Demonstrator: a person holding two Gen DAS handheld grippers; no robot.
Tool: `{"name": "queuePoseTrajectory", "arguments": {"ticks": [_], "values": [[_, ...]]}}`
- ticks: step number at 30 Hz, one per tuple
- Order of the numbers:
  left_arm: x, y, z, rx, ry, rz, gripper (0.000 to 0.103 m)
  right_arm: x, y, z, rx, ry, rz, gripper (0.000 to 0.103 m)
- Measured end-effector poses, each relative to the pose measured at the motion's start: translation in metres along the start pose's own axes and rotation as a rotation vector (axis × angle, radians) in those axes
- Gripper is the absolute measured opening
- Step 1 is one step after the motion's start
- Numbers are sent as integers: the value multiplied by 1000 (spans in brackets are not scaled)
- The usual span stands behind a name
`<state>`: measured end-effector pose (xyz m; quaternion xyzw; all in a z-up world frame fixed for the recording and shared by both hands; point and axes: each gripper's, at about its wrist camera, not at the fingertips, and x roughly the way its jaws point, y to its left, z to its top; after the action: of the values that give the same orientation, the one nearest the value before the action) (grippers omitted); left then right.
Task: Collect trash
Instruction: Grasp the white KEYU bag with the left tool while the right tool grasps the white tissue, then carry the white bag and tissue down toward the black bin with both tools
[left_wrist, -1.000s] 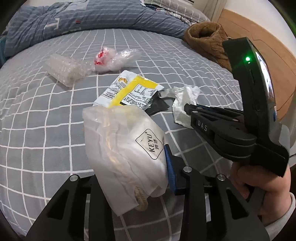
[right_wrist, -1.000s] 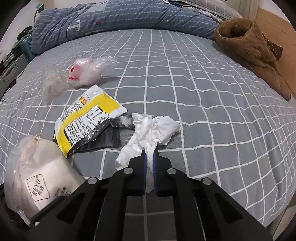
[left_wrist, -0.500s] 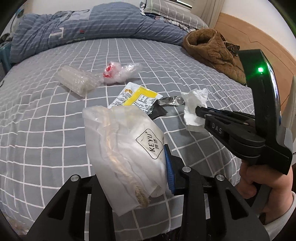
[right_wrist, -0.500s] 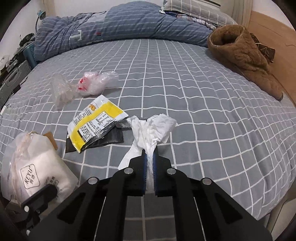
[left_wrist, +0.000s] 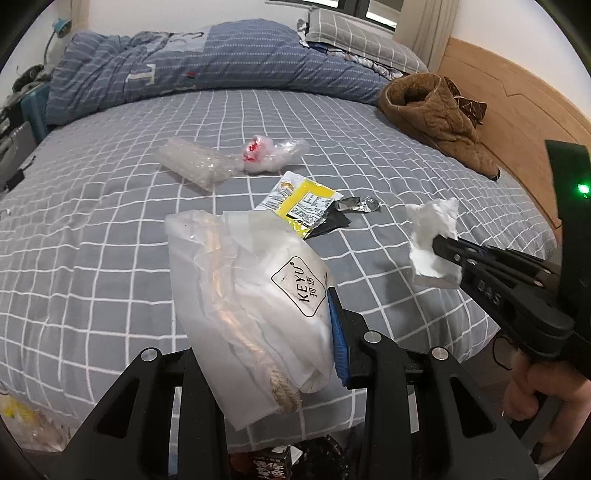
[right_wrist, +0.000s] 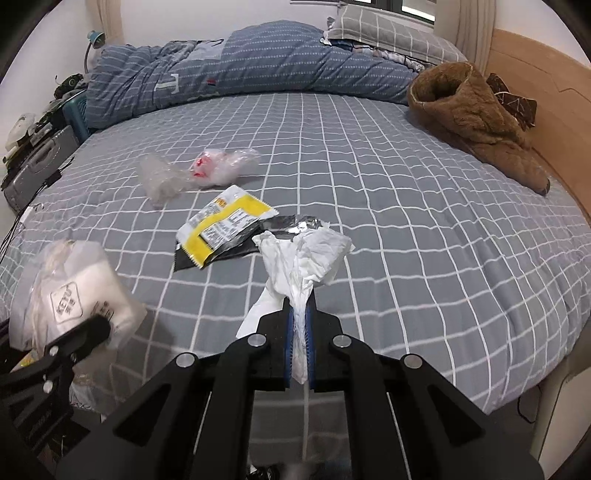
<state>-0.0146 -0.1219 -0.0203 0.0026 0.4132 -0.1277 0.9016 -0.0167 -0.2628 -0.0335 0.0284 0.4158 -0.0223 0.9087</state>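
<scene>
My left gripper (left_wrist: 266, 332) is shut on a translucent white KEYU bag (left_wrist: 255, 295) with a rope handle, held above the bed's near edge; the bag also shows in the right wrist view (right_wrist: 70, 295). My right gripper (right_wrist: 300, 332) is shut on a crumpled white tissue (right_wrist: 306, 258), lifted off the bed; the tissue shows in the left wrist view (left_wrist: 432, 236). On the grey checked bed lie a yellow snack wrapper (right_wrist: 225, 221), a black and silver wrapper (right_wrist: 295, 225), a clear bag with red print (right_wrist: 221, 166) and a clear plastic tray (right_wrist: 159, 181).
A rolled blue striped duvet (right_wrist: 240, 70) and pillows lie at the back of the bed. A brown fleece garment (right_wrist: 476, 118) lies at the right by the wooden headboard (right_wrist: 546, 85). Clutter and a grey case (right_wrist: 33, 166) stand left of the bed.
Both grippers have pulled back and up from the bed. The tissue has come off the sheet and now hangs in my right gripper. The bag stays held in the left.
</scene>
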Motion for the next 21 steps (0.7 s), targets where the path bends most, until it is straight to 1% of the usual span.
{"name": "queuePoseTrajectory", "arguments": {"ticks": [8,11,16,21], "values": [[-28,1,-11,12,-15,21,32,-36,16,-16,-20,-29,5,5],[-40,4,-18,1,-22,12,32,-49,21,-22,-25,-39,6,5],[-53,7,-28,-10,-21,5,33,-64,29,-32,-25,-41,14,5],[-61,10,-41,-6,-1,10,33,-77,36,-48,-13,-23,23,5]]}}
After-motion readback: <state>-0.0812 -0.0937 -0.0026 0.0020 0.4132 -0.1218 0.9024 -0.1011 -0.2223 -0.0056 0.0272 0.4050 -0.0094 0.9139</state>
